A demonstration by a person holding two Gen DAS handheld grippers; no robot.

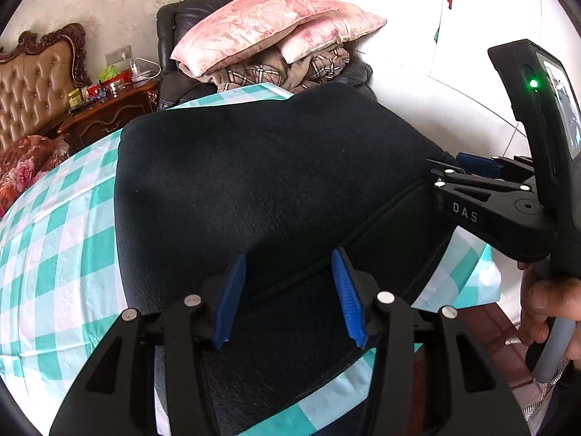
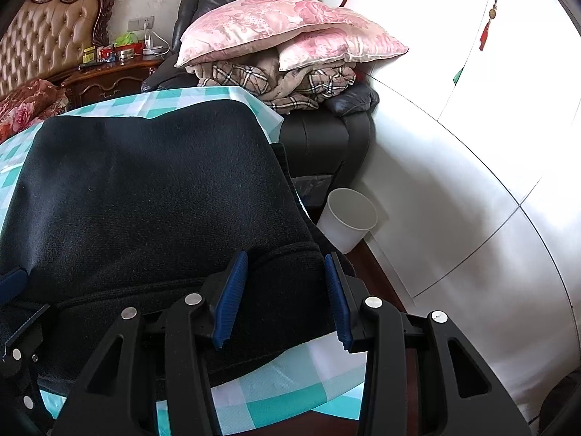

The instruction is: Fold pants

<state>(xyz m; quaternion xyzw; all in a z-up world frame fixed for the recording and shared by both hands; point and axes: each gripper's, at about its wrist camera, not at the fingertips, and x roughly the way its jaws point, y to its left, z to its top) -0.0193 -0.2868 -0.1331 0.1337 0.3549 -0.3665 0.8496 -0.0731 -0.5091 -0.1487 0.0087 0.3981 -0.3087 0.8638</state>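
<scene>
Straddling the near hem band, the left gripper (image 1: 288, 298) holds its blue fingers (image 1: 232, 299) spread apart, nothing pinched between them. The right gripper (image 2: 287, 299) is likewise released, its fingers over the band's right corner. The dark pants (image 1: 261, 181) lie flat on the checkered tabletop (image 1: 54, 239), already folded into a broad slab stretching away from both grippers toward the pillows (image 2: 283, 32). Both sit about equally near the closest edge. How many layers lie beneath is hidden.

Nightstand clutter (image 1: 105, 91) too small to identify
</scene>
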